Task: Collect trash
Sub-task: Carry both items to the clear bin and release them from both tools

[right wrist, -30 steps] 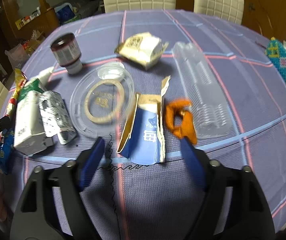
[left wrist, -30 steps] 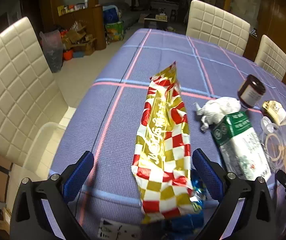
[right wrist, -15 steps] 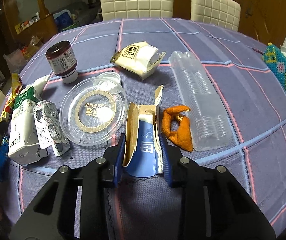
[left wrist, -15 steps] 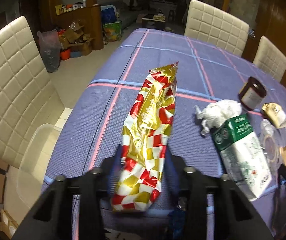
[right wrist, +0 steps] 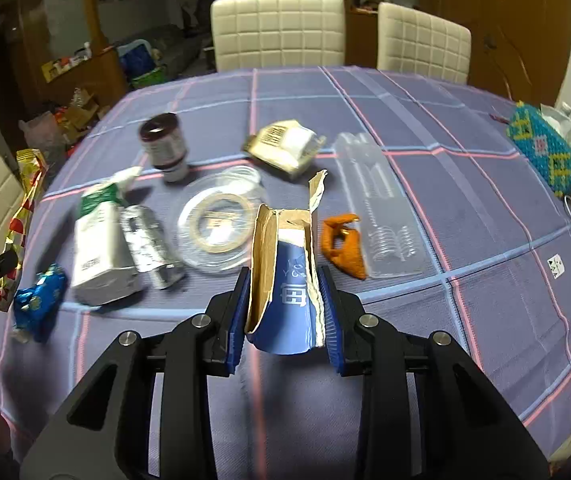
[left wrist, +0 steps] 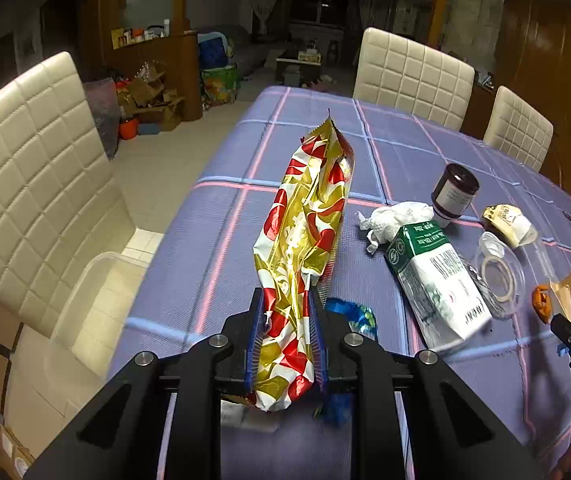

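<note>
My left gripper (left wrist: 286, 340) is shut on a long red, gold and white snack wrapper (left wrist: 305, 224) and holds it lifted above the table; the wrapper also shows at the left edge of the right wrist view (right wrist: 25, 200). My right gripper (right wrist: 284, 312) is shut on a torn blue and brown cardboard box (right wrist: 285, 268), raised off the cloth. Loose trash lies on the purple checked tablecloth (right wrist: 465, 184): a white and green carton (right wrist: 99, 236), a clear round lid (right wrist: 217, 228), an orange peel (right wrist: 343, 244) and a blue candy wrapper (right wrist: 39, 300).
A dark jar (right wrist: 164, 144), a crumpled paper food box (right wrist: 285, 148), a clear plastic tray (right wrist: 381, 208) and a silver foil pack (right wrist: 147, 240) lie further back. A beaded pouch (right wrist: 545, 152) sits at right. A clear bin (left wrist: 97, 304) stands on the floor beside the left chair (left wrist: 25, 168).
Both grippers have closed: the left on the snack wrapper, the right on the torn box. Both items have been lifted off the table.
</note>
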Available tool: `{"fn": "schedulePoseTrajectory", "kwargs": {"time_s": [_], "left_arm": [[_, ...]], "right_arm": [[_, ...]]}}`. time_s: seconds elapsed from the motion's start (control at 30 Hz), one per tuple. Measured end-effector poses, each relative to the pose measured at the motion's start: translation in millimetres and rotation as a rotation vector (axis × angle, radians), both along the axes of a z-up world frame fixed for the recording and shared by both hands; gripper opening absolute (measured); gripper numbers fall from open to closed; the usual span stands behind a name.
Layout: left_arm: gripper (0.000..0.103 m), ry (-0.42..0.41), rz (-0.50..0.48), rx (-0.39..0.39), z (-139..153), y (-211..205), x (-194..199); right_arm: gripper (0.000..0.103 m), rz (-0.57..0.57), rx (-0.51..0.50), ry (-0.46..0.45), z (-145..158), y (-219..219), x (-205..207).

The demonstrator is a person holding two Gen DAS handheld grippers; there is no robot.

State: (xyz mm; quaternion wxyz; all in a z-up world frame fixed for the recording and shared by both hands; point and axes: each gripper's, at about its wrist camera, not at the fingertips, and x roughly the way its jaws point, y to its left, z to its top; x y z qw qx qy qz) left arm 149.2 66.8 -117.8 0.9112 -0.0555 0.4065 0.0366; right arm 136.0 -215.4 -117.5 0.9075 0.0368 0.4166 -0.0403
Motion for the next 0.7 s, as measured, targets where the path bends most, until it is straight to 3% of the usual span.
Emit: {"fn": "schedulePoseTrajectory", "kwargs": {"time_s": [0.4, 0.7], "left_arm": [[0.021, -0.049, 0.089, 0.001, 16.7, 48.8, -52.8], [0.021, -0.044, 0.179, 0.011, 12.3, 105.3, -64.9]], "right_arm": [[0.034, 0.164, -0.016, -0.055, 27.4, 65.5, -20.6], [0.034, 0.314, 0.001, -0.04, 28.5, 124.8, -18.6]]}}
